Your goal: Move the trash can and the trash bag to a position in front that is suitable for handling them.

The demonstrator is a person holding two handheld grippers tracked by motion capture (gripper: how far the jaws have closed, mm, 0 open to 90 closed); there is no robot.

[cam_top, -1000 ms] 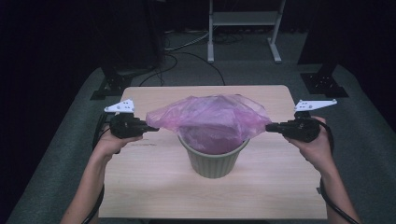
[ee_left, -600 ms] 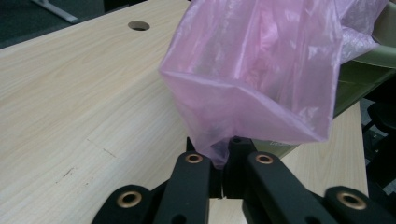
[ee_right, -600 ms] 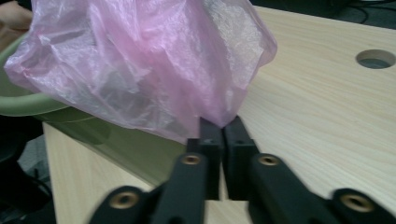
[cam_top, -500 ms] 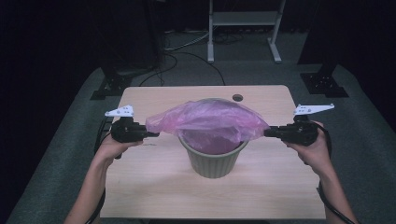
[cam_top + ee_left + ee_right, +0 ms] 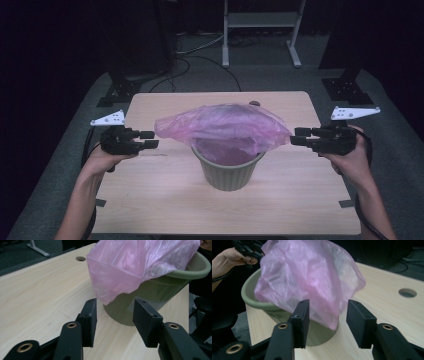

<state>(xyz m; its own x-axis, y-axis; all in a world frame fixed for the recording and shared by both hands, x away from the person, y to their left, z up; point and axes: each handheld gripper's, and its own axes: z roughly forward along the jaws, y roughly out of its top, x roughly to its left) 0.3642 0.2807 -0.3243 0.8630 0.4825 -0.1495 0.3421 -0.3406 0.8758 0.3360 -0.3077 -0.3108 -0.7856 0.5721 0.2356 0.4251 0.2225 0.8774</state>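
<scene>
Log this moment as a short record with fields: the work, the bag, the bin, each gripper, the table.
work: lining a bin with a plastic bag
bag: pink plastic bag, spread over the bin's mouth, edges drooping over the rim on both sides
bin: green bin, upright at the table's middle
left gripper: left gripper, jaws have just been opening, apart from the bag's edge, nothing between the fingers
right gripper: right gripper, jaws have just been opening, beside the bag's other edge, nothing gripped
table: light wooden table, with a round cable hole behind the bin
</scene>
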